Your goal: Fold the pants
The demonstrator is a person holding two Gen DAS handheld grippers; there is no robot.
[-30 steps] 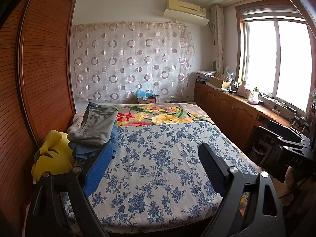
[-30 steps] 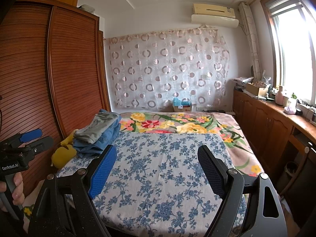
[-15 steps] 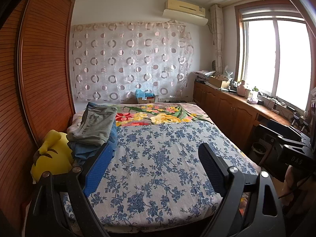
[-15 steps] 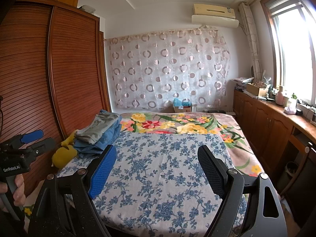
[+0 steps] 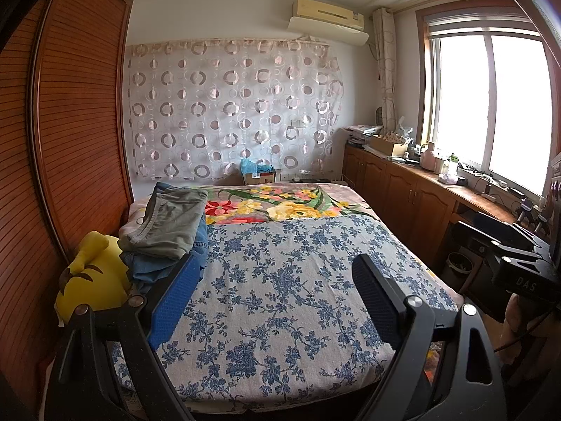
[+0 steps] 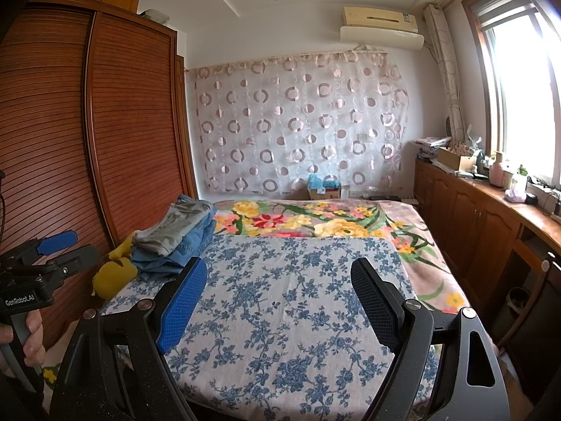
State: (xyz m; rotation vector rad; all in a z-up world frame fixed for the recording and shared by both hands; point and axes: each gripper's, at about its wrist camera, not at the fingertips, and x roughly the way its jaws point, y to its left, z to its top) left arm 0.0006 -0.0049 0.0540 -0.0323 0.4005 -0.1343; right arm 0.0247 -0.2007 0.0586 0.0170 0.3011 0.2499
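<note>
A stack of pants lies at the bed's far left: grey-green pants [image 5: 168, 224] on top of blue jeans [image 5: 157, 270]; the stack also shows in the right wrist view [image 6: 175, 231]. My left gripper [image 5: 277, 294] is open and empty, held over the near edge of the blue floral bedspread [image 5: 280, 280], short of the stack. My right gripper [image 6: 277, 294] is open and empty over the same bedspread [image 6: 287, 280]. The left gripper also shows at the left edge of the right wrist view [image 6: 52, 245].
A yellow plush toy [image 5: 91, 280] sits beside the stack against the wooden wardrobe [image 5: 70, 140]. A flowered blanket [image 5: 280, 207] covers the bed's far end. Wooden cabinets [image 5: 403, 189] with clutter run along the right under the window. A cardboard box [image 5: 257, 175] stands behind the bed.
Both views have barely shifted. Both grippers stay open and empty, and the pants stack has not moved.
</note>
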